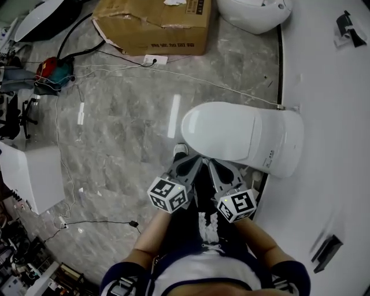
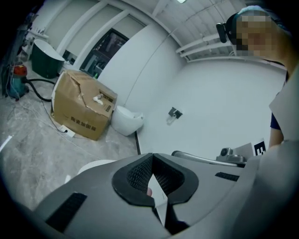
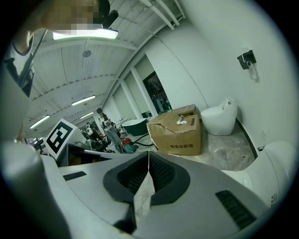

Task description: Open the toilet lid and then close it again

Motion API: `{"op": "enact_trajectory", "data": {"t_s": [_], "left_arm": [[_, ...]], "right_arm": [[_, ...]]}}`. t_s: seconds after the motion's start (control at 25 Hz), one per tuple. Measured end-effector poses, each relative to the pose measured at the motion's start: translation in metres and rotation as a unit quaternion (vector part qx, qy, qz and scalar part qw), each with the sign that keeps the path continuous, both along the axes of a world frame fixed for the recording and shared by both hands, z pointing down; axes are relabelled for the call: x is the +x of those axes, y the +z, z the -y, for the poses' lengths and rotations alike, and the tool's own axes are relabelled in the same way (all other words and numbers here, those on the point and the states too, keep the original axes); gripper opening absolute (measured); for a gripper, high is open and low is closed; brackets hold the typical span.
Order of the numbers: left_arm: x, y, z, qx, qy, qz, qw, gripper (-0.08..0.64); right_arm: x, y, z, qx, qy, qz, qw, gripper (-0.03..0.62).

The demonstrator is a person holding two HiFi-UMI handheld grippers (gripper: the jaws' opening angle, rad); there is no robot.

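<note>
A white toilet (image 1: 277,144) stands by the curved white wall with its lid (image 1: 222,130) down and closed. In the head view both grippers sit side by side just in front of the lid's rounded front edge. My left gripper (image 1: 193,160) and my right gripper (image 1: 212,163) are both shut, with nothing between the fingers. Neither one visibly touches the lid. In the left gripper view the left gripper (image 2: 152,156) has its tips together, and the toilet (image 2: 93,166) shows low beyond it. In the right gripper view the right gripper (image 3: 148,154) is likewise shut, with the toilet (image 3: 275,163) at the right.
A dented cardboard box (image 1: 153,26) and a second white toilet (image 1: 254,11) stand at the far end of the marble floor. Cables (image 1: 115,69) run across the floor. A white cabinet (image 1: 32,173) is at the left. The person's shoe (image 1: 180,150) is beside the toilet's front.
</note>
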State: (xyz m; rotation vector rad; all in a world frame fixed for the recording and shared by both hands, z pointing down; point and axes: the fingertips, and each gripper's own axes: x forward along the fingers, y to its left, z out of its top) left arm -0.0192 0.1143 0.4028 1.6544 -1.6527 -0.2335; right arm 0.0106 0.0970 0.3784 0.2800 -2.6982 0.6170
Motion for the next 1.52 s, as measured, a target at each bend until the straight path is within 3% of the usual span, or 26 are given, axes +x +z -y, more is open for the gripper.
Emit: {"op": "enact_trajectory", "data": {"t_s": [0.56, 0.76, 1.52], "left_arm": [[-0.043, 0.137, -0.013, -0.028, -0.004, -0.100, 0.9945, 0.009], [-0.055, 0.181, -0.016, -0.036, -0.003, -0.122, 0.9918, 0.053], [-0.091, 0.334, -0.006, -0.133, 0.006, -0.143, 0.9806, 0.158]], "right_arm": [[-0.050, 0.102, -0.001, -0.032, 0.023, -0.061, 0.997, 0.009], [-0.057, 0.132, -0.007, -0.040, 0.023, -0.080, 0.996, 0.009], [-0.072, 0.195, 0.004, -0.040, 0.037, -0.120, 0.991, 0.009]]}}
